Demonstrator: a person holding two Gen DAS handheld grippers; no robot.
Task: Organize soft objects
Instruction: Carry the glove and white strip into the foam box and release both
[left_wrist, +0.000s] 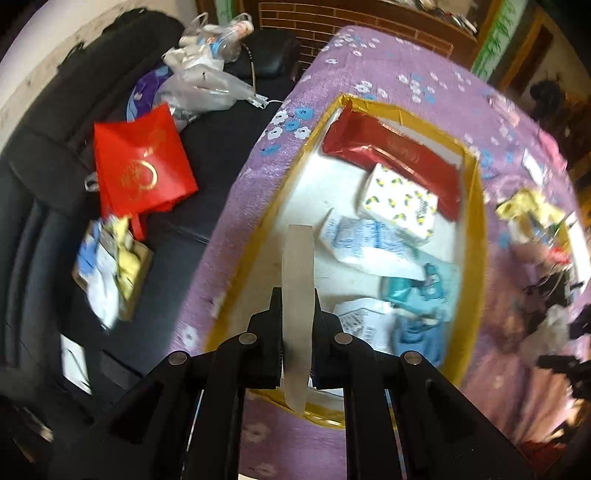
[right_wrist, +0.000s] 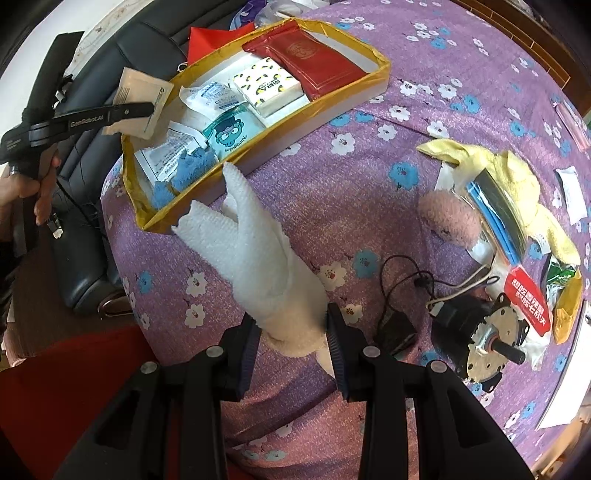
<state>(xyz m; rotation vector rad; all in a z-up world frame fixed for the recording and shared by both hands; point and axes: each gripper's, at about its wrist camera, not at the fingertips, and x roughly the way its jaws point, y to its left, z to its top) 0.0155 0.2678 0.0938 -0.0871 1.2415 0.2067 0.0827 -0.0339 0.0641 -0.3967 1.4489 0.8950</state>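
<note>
A shallow box with yellow taped rim sits on the purple floral cloth and holds a red pouch, a lemon-print tissue pack, a teal pack and white sachets. My left gripper is shut on a thin pale packet, held edge-on above the box's near-left end. My right gripper is shut on a white cloth, held above the cloth-covered table in front of the box.
To the right lie a pink plush, a yellow cloth, a small motor with wires and assorted packets. A black sofa at left carries a red bag and plastic bags.
</note>
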